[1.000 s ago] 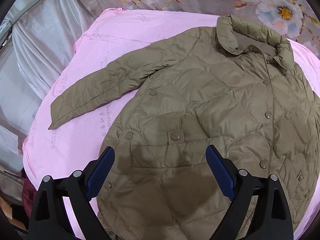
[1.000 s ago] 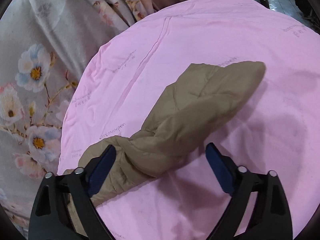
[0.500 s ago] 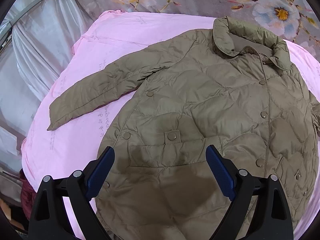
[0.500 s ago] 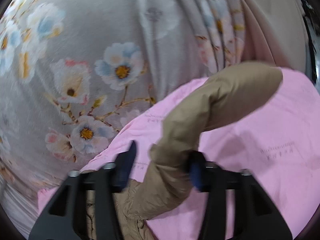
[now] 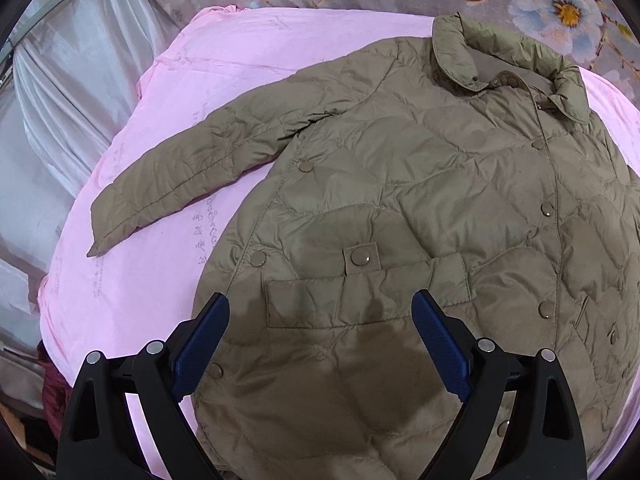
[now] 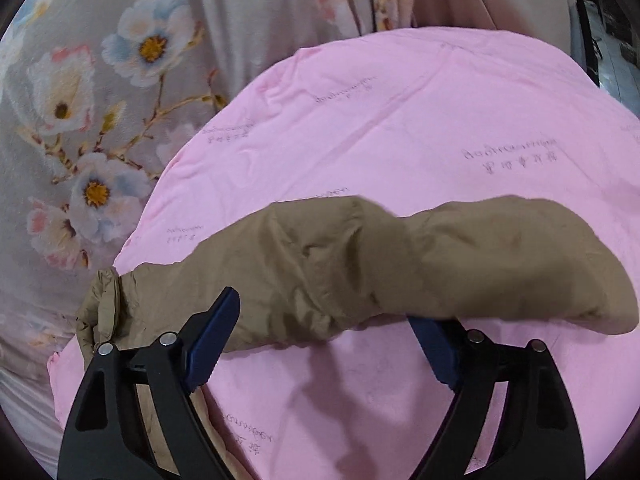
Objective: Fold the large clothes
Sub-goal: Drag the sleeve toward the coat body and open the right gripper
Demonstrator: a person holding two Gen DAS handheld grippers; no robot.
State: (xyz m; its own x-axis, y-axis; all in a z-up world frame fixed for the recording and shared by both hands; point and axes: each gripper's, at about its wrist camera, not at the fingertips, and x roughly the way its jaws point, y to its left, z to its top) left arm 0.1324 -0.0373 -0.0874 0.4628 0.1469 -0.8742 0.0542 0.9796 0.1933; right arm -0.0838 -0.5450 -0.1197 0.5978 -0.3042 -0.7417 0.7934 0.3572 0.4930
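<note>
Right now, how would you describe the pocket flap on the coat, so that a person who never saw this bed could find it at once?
Find the pink bedsheet and the olive quilted coat lying flat on it, collar far from the camera. On the coat's lower front, just beyond the open left gripper, lies a patch pocket. Its small flap is smooth, unquilted fabric with one metal snap.

Olive-brown quilted jacket (image 5: 420, 208) lay face up and snapped shut on the pink sheet, collar toward the floral curtain, hem nearest the camera. One sleeve (image 5: 188, 184) stretched flat, angled away from the body, cuff on the sheet. The other sleeve (image 6: 400, 264) was raised off the sheet, lying crosswise, its cuff end sagging downward
</note>
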